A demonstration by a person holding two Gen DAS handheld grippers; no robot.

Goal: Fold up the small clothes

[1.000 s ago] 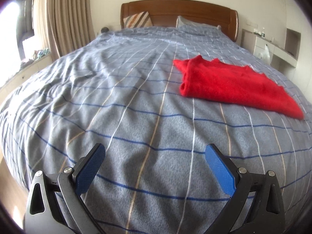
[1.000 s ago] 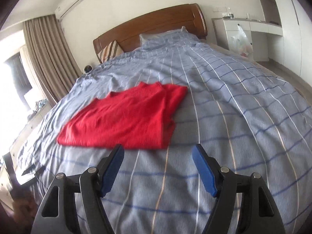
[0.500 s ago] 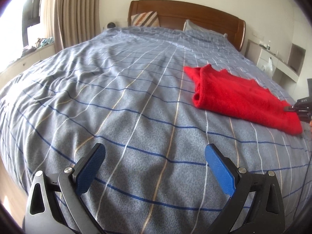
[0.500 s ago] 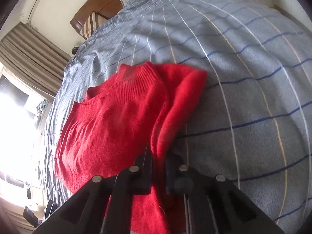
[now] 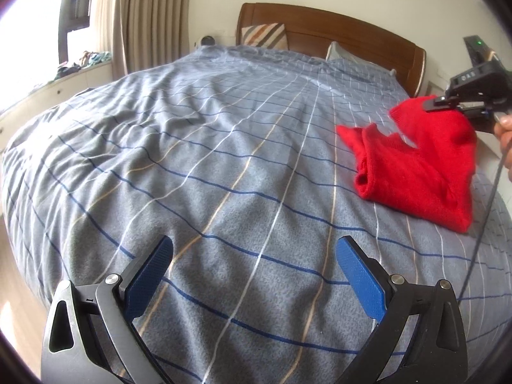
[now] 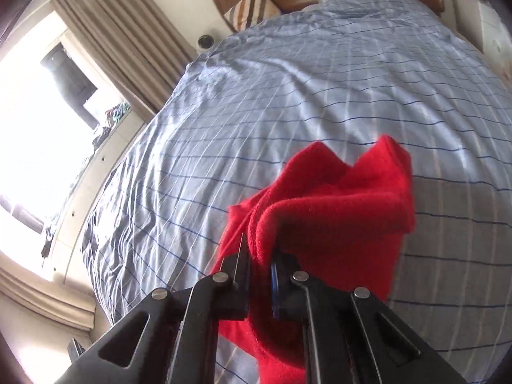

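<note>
the jaws of the right gripper [image 6: 260, 265] are clenched on an edge of the red sweater [image 6: 332, 211], lifting that part off the blue checked bed cover [image 6: 288, 96], seemingly so it can be carried over the rest as a fold. the jaws of the left gripper [image 5: 254, 275] stand released and empty above bare cover, well apart from the garment, probably waiting to help. farther off, the sweater's lower half lies on the bed's right side, before the wooden headboard [image 5: 336, 28].

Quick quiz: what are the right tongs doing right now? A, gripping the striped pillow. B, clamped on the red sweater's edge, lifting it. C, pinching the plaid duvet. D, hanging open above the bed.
B: the right tongs are shut on the lifted red sweater edge.
</note>
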